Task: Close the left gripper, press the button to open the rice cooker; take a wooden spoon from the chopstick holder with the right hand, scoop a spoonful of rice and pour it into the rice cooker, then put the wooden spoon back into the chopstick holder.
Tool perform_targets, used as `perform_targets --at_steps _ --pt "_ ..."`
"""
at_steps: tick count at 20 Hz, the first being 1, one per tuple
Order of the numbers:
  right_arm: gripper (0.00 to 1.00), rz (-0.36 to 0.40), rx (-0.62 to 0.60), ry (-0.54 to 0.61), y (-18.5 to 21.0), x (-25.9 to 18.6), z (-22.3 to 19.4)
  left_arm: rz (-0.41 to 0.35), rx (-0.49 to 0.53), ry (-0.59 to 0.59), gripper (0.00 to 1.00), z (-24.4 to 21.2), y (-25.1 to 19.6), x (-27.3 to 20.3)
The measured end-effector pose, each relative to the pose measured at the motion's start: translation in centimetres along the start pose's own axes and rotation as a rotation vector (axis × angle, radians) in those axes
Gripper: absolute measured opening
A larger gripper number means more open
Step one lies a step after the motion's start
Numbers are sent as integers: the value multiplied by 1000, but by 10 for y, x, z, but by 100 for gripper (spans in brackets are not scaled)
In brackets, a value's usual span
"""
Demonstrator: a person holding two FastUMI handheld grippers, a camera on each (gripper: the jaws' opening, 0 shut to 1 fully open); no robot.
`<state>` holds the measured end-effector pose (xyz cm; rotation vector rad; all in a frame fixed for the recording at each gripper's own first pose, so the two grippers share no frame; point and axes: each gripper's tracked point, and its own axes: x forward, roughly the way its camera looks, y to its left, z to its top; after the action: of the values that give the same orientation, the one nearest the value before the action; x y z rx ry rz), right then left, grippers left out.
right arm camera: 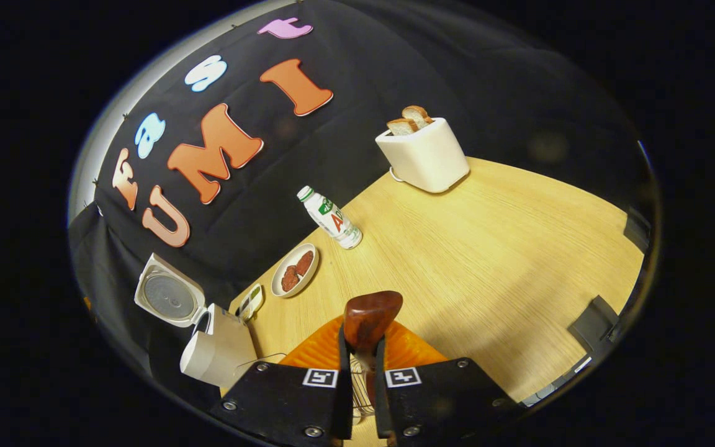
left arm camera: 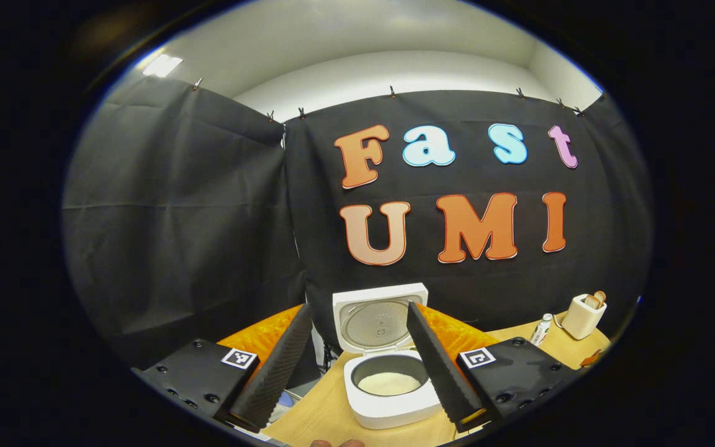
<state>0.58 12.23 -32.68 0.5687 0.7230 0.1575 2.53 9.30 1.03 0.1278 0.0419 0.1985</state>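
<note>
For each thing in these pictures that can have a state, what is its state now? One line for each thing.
Rice cooker: lid up, pot open, white rice inside.
Left gripper: open, fingers apart, holding nothing.
Right gripper: shut on the wooden spoon.
Wooden spoon: held upright between the fingers, bowl end up.
Toaster: two bread slices sticking up.
Bottle: standing, cap on.
Small plate: holds dark brown pieces.

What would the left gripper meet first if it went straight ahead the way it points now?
Probably the rice cooker: it sits between the open left gripper fingers, with its raised lid behind. Depth is unclear, so the gripper might strike the lid or pass above the pot.
</note>
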Motion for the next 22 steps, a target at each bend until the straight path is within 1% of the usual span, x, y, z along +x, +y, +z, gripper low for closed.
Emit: perform_targets --at_steps 1,2,4,7,10,13,16,19,22 --pt "12 -12 -22 -14 2 0 3 5 -1 8 100 -4 3 2" --pt "7 -24 -43 -25 4 -2 4 5 -7 15 100 -6 4 3" --pt "3 -42 -70 -35 10 -7 9 -11 -34 26 100 -9 3 4" --pt "3 -57 -127 -45 26 -19 21 -16 -53 24 100 -9 14 9" --pt "3 -54 -195 -117 52 -39 47 -18 -64 28 100 -14 23 11" --pt "3 -6 -272 -187 91 -57 67 -25 -76 30 100 -17 32 16" --pt "3 63 -358 -238 135 -68 66 -34 -81 30 100 -19 40 21" --pt "3 137 -474 -251 172 -66 45 -28 -70 26 100 -19 50 24" --pt "3 168 -521 -224 187 -54 15 -15 -55 17 100 -17 62 27"
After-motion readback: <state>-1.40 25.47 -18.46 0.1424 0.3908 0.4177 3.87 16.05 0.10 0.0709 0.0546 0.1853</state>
